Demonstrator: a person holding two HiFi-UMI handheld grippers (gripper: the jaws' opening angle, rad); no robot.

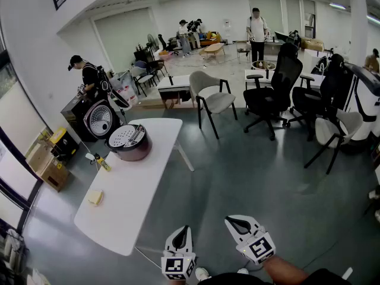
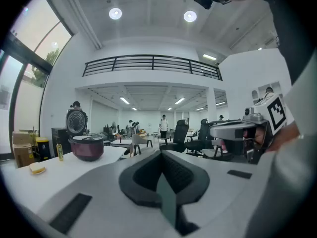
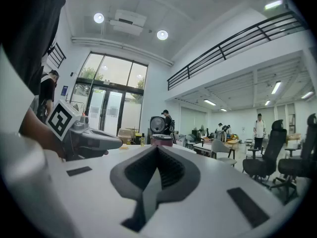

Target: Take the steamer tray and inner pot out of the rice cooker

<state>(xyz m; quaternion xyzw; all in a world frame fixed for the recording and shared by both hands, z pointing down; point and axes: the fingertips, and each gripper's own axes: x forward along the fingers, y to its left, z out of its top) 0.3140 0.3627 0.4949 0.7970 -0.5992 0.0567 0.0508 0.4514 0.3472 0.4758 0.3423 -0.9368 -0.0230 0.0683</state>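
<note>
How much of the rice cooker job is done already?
Barely started. Done: the rice cooker on the white table has its lid open. In hand: nothing. The left tongs and right tongs are both shut, empty and well away from the table. Left: lift out the steamer tray, which still sits in the cooker's top, then the inner pot, hidden beneath it.

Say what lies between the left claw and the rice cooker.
Head view: only grey floor and bare white table separate the left claw from the maroon round rice cooker; the small yellow block lies aside.
</note>
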